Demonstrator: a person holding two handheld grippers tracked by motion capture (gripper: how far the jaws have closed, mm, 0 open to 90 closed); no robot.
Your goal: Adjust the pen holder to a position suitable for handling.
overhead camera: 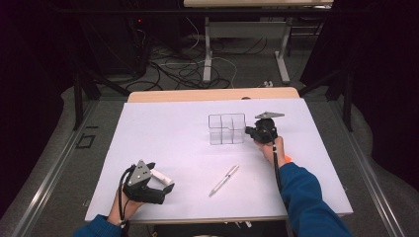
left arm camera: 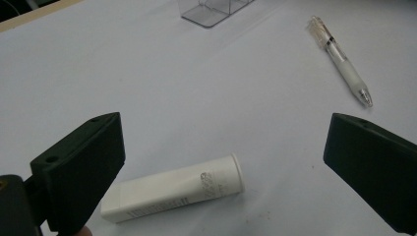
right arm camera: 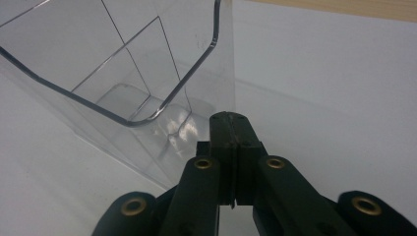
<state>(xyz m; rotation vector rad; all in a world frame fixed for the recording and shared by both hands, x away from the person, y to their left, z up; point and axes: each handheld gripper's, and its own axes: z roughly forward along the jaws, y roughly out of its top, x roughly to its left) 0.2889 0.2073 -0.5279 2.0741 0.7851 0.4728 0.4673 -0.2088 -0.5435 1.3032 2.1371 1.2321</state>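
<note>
Clear organizer (overhead camera: 227, 129) near the desk's (overhead camera: 163, 123) far edge; right gripper (right arm camera: 230, 129) beside it, jaws closed, empty. Left gripper (left arm camera: 223, 162) jaws open over a tube (left arm camera: 174, 188).

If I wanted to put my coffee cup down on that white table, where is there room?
The far left, between the clear box and the table's left edge, is bare. The middle, between box and pen, is free too. It is crowded near the tube under the left gripper and beside the right gripper at the box.
</note>
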